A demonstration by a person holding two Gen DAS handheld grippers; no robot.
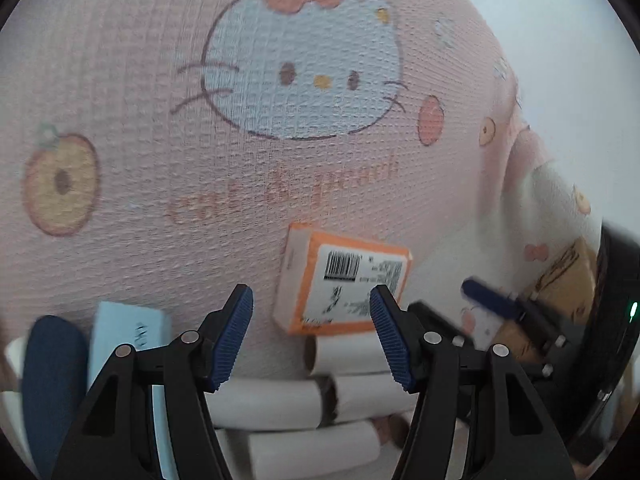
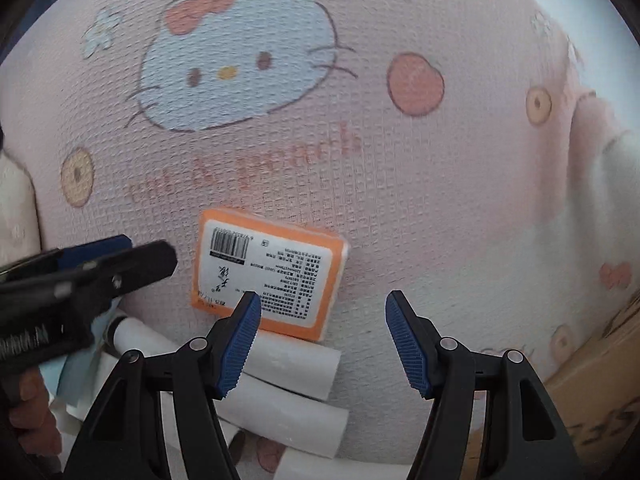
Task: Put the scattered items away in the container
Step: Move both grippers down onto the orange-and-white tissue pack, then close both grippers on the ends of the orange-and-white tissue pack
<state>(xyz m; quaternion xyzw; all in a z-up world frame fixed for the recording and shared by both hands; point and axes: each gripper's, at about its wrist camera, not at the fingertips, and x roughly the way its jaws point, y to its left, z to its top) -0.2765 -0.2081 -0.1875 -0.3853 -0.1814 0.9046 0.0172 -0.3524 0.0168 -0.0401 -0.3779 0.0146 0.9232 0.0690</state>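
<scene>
Now both tools wide apart, empty: left tool (image 1: 311, 334) & right tool (image 2: 323, 338) above orange pack (image 2: 266, 274).

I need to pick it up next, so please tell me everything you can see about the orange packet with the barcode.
The orange packet is a flat rectangular pack, soft-looking, with an orange border and pale sides. Its white label faces up, showing a barcode and small printed text. It lies flat and slightly turned on the pink cartoon-cat blanket. Its near edge lies right beside the white paper rolls; contact cannot be told. Nothing grips it: both tools are open and clear of it.
</scene>
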